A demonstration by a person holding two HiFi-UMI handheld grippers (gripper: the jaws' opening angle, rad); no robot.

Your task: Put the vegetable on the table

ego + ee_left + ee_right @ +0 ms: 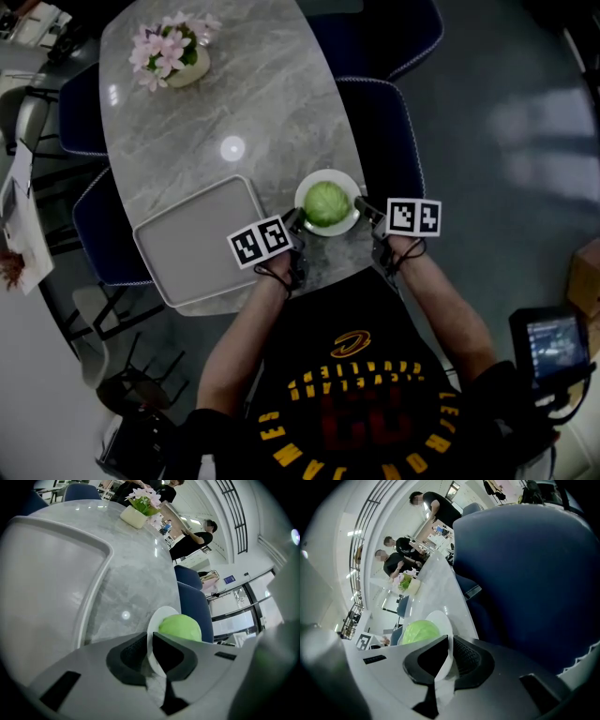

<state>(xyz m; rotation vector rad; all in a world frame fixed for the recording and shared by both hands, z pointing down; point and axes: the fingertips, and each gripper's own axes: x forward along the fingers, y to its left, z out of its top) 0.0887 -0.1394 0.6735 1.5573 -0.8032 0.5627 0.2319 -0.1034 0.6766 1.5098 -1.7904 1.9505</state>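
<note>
Head view: L hand-held gripper (pixel 298 220), R hand-held gripper (pixel 359 207) clamp cabbage (pixel 325 204) plate (pixel 330 175).

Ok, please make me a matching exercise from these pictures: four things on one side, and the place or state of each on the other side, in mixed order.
Things:
1. cabbage
2. plate
3. tray
4. flower pot

Place or state:
A. at the far end of the table
B. gripped at its rim by the left gripper and the right gripper
C. lying on the plate
D. grey, left of the plate

Pairs: 1-C, 2-B, 3-D, 4-A
</note>
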